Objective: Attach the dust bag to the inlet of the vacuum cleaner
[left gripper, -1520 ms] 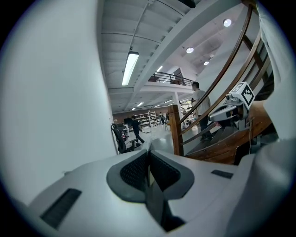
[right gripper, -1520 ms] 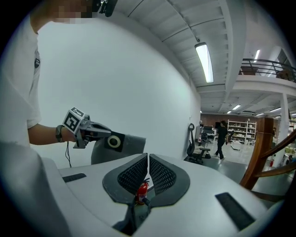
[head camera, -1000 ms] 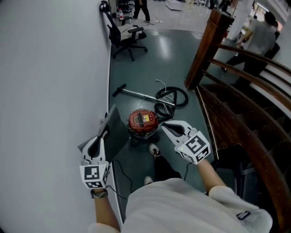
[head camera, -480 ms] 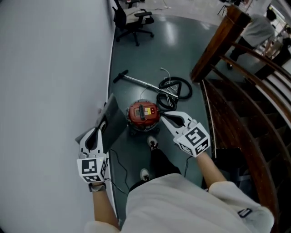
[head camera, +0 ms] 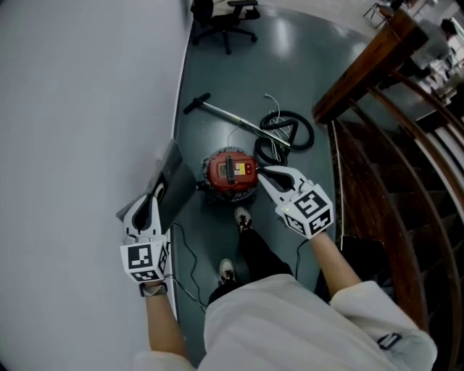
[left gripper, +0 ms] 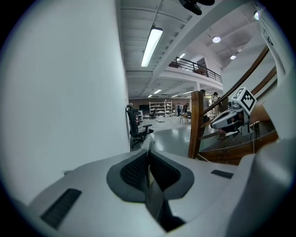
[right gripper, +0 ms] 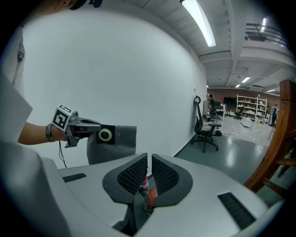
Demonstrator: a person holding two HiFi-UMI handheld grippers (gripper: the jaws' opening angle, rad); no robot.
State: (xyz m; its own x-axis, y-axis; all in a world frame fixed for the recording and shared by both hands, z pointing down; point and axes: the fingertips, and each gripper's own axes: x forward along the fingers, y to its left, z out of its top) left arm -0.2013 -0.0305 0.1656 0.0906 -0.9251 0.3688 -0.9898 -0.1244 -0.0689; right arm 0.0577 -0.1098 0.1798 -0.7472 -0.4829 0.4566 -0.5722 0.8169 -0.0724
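A red round vacuum cleaner (head camera: 232,174) stands on the dark green floor just ahead of the person's feet. My left gripper (head camera: 158,194) is shut on the edge of a grey dust bag (head camera: 172,180), held near the white wall, left of the vacuum. The right gripper view shows the bag (right gripper: 121,144) hanging from the left gripper (right gripper: 98,127), with a round collar (right gripper: 105,134) on its face. My right gripper (head camera: 263,172) is shut and holds nothing, its tip beside the vacuum's right edge. In the left gripper view, a thin grey sheet sits between the pads (left gripper: 135,170).
A black coiled hose (head camera: 288,132) and a metal wand (head camera: 228,119) lie on the floor beyond the vacuum. A white wall (head camera: 72,109) runs along the left; a wooden stair railing (head camera: 362,72) stands at the right. An office chair (head camera: 226,13) stands further off.
Both grippers have come down and forward toward the vacuum cleaner. The left one still carries the bag, and the right one's tip now sits at the vacuum's right edge.
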